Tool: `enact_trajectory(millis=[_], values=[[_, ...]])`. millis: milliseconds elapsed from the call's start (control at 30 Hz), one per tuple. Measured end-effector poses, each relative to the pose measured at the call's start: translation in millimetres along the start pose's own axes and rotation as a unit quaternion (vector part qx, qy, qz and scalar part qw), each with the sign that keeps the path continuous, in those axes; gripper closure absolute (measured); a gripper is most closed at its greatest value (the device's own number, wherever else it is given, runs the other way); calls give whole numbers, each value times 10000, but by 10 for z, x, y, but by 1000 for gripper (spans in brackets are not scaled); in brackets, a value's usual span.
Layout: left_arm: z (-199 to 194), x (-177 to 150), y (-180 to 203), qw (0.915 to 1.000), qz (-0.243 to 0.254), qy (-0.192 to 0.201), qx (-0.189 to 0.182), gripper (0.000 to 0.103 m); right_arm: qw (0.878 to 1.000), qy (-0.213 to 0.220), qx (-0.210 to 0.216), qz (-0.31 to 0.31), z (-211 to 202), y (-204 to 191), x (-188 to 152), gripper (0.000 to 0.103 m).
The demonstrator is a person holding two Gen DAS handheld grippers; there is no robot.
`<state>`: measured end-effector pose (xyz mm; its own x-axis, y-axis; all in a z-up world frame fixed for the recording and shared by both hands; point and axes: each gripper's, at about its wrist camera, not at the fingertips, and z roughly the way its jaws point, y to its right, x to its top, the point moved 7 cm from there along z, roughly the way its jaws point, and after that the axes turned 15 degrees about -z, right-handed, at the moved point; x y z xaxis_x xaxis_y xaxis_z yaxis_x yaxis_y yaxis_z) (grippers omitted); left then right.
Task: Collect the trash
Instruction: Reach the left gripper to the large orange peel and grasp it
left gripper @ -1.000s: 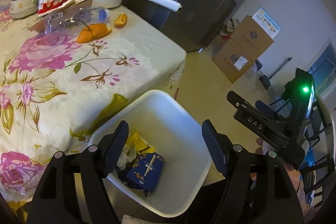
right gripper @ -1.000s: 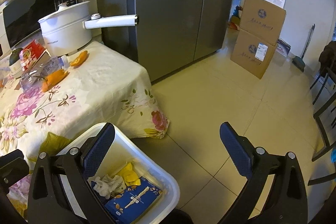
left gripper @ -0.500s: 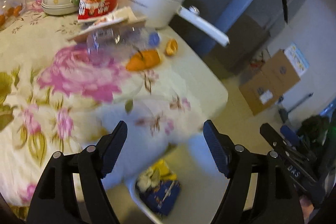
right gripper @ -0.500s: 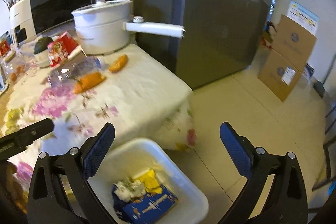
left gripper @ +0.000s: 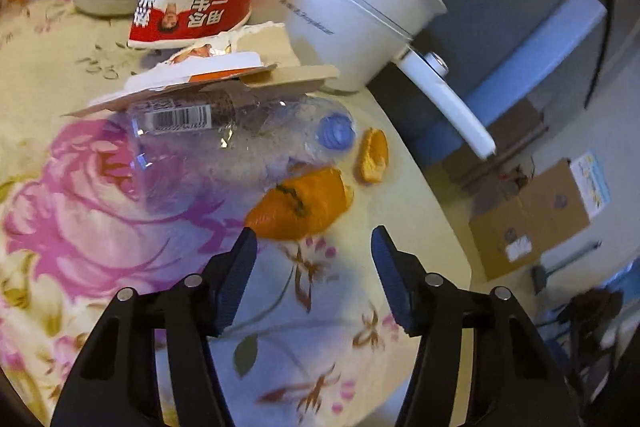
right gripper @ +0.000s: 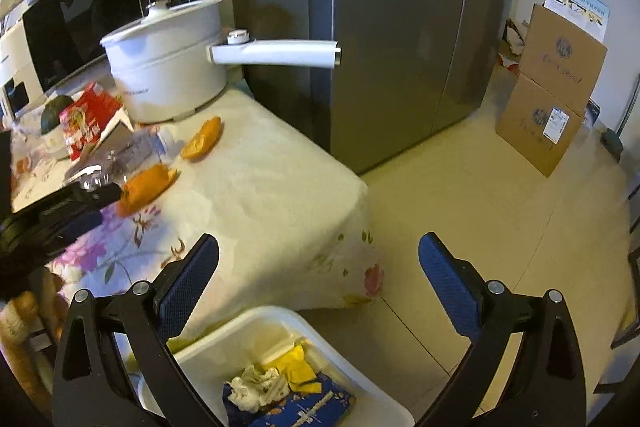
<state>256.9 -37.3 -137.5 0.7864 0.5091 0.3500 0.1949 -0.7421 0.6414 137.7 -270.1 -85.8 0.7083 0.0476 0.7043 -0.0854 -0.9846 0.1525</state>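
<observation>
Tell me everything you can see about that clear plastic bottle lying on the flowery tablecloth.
The plastic bottle is clear, crumpled and looks empty. It lies on its side on the tablecloth, its pale blue cap toward the table's edge. A dark label with a barcode wraps its upper body. Torn cardboard rests over its far side, and a large orange peel lies against it near the neck. The open left claw hovers close, not touching it.

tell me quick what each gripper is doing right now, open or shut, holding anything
Left gripper: open, empty, just short of the larger orange peel.
Right gripper: open, empty, above the white bin.
</observation>
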Motion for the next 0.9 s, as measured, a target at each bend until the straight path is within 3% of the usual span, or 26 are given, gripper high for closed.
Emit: enact_trajectory(millis=[200, 267, 400, 467, 700, 900], values=[[133, 188, 39, 9998, -74, 175, 75, 50, 9997, -166, 159, 6, 114, -72, 25, 7], [191, 218, 8, 9998, -85, 142, 117, 64, 9996, -191, 214, 9, 133, -102, 31, 7], [217, 238, -51, 9997, -151, 144, 103, 80, 9996, -223, 187, -62, 157, -146, 30, 7], [203, 257, -77, 9996, -227, 139, 17, 94, 9994, -271, 177, -88, 186, -167, 26, 7], [55, 225, -38, 9997, -154, 103, -131, 99, 9992, -327, 165, -158, 210, -245, 15, 7], [-379, 136, 85, 9989, 88, 250, -393, 99, 9993, -291, 159, -192, 230, -339, 47, 7]])
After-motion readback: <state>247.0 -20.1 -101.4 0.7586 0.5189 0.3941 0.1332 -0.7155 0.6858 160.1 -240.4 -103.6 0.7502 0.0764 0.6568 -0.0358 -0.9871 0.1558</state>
